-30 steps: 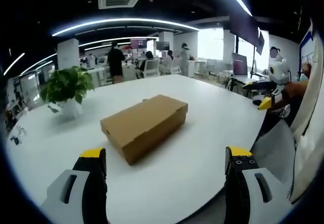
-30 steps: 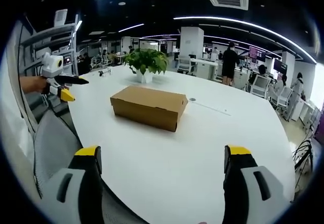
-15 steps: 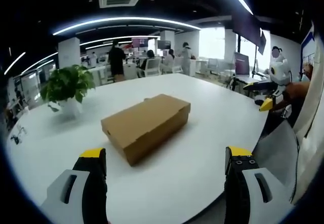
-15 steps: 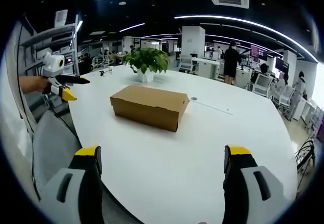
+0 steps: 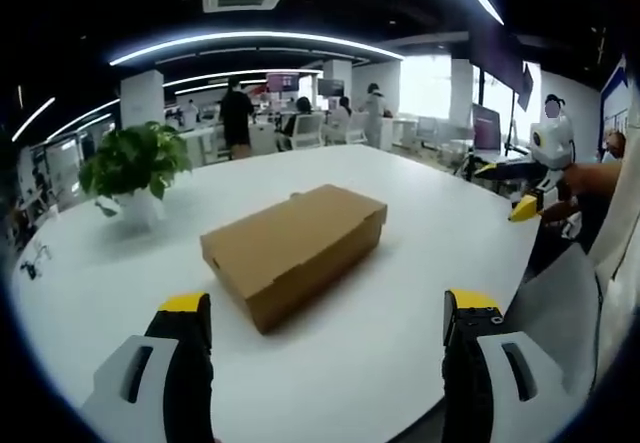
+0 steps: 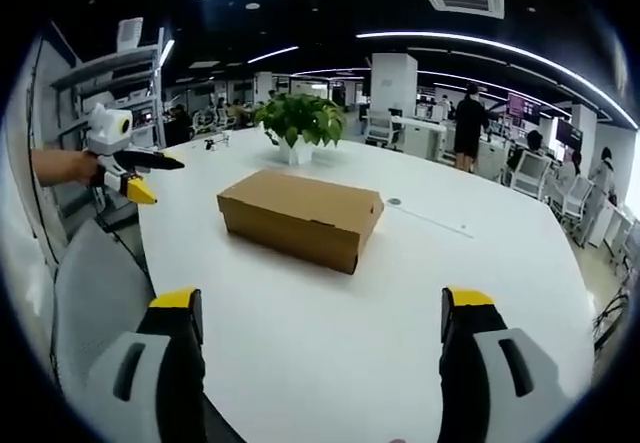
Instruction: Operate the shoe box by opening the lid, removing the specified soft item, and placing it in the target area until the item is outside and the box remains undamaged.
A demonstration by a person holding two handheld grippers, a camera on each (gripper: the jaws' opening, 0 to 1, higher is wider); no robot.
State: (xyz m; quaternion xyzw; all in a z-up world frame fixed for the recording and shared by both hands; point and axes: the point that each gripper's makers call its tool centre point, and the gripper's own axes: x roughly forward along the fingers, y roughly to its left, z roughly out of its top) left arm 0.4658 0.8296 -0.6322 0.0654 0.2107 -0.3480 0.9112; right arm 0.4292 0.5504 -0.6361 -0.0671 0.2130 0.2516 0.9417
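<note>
Left gripper view: left gripper point(image 5: 325, 313) low at the near edge of a big white table point(image 5: 420, 263), its two yellow-tipped jaws wide apart, nothing between them. Brown cardboard box point(image 5: 295, 248) flat on the table, ahead of the jaws and well apart from them, lid closed, one corner pointing this way. Green plant in a white pot point(image 5: 135, 178) on the table, off to the left of the box and further back. Right gripper point(image 5: 530, 178) far over at the right edge of the view, off the table, held in a hand point(image 5: 585, 183); cannot tell if its jaws are apart or together here. Office desks and people standing far behind. Right gripper view: right gripper point(image 6: 320, 308) also low at the near edge of the table point(image 6: 400, 303), jaws wide apart, holding nothing. Box point(image 6: 300, 218) ahead on the table, lid shut, long side facing this way, well apart from the jaws. Plant point(image 6: 300, 123) just behind the box. Left gripper point(image 6: 125, 163) at the left side of this view, beside the table edge, held by a hand point(image 6: 60, 166). Grey chair back point(image 6: 95, 293) low on the left, near the table edge.
</note>
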